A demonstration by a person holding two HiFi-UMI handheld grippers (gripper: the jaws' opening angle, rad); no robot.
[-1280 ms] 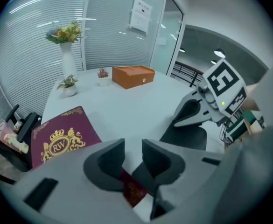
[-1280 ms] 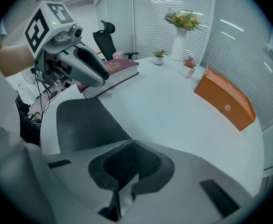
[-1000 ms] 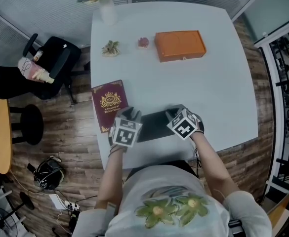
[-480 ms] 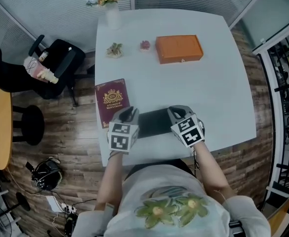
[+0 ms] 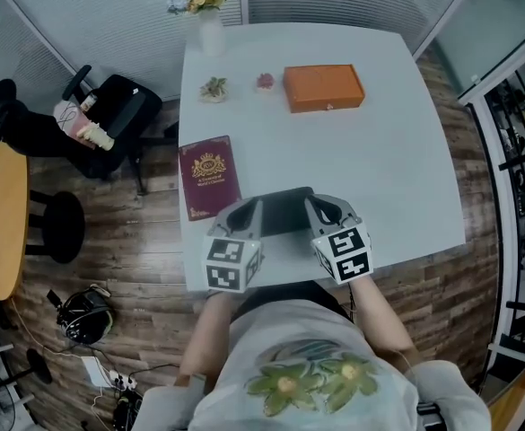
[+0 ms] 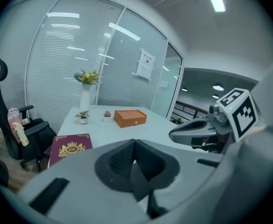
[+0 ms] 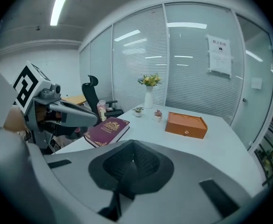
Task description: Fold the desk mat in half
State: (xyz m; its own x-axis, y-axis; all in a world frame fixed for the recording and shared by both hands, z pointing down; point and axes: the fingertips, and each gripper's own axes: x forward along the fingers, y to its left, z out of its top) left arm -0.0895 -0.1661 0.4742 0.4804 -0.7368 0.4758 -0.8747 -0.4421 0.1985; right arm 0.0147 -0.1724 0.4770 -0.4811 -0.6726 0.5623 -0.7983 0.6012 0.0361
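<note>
Dark grey desk mat [image 5: 284, 209]: left tool [image 5: 242, 215] now clamps its near edge, right tool [image 5: 321, 210] clamped there too; fold can probably start.

The person wears a pale short-sleeved shirt [image 5: 309, 371] with green flowers; the grey left gripper [image 5: 242, 212] and right gripper [image 5: 321, 210] carry black-and-white marker cubes [image 5: 231, 264].

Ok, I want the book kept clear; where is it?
Head view: the maroon book lies at the left edge of the table, left of the dark mat.
</note>
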